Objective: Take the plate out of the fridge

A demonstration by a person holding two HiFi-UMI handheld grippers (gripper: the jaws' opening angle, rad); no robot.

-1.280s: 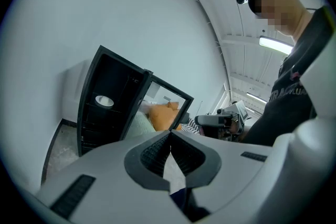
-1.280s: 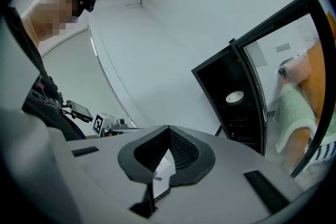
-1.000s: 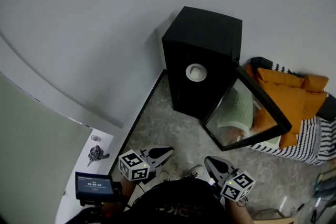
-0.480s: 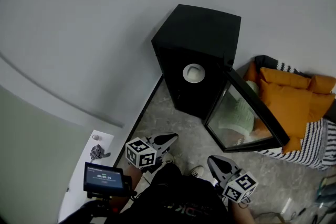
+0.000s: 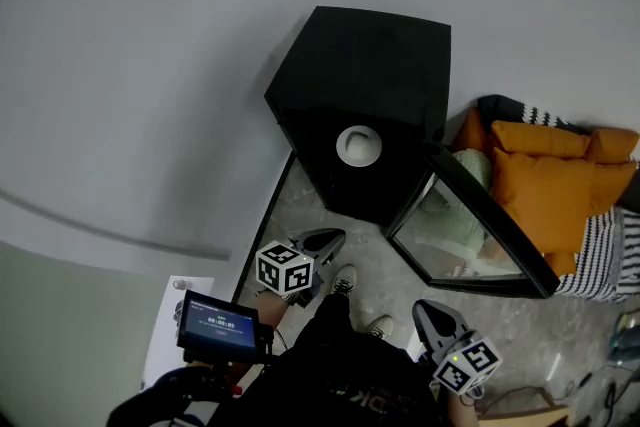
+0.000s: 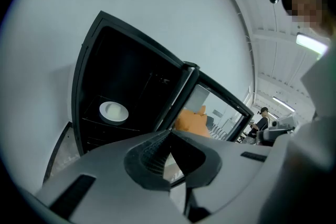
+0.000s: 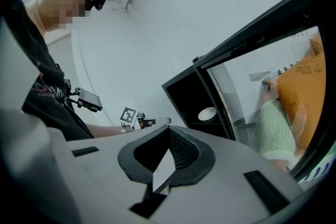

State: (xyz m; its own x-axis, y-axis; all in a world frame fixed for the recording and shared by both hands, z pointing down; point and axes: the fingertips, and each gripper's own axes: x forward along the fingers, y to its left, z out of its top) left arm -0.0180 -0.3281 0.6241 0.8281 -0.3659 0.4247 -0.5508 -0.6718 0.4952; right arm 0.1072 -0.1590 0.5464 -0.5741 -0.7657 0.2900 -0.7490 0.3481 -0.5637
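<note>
The fridge (image 5: 365, 65) door (image 5: 485, 227) stands open, likely so the plate (image 5: 358, 145) on its inner shelf can be reached; left gripper (image 5: 328, 239) and right gripper (image 5: 428, 311) hang well short of it, jaws pressed together, empty

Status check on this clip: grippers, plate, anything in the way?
Left gripper and right gripper shut, empty, short of fridge. Plate on shelf inside, door open. Path looks clear.

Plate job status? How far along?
Done: fridge door stands open. In hand: nothing; left gripper and right gripper are shut, empty, short of the fridge. Left: plate sits inside; reach in, grip it, lift it out.
</note>
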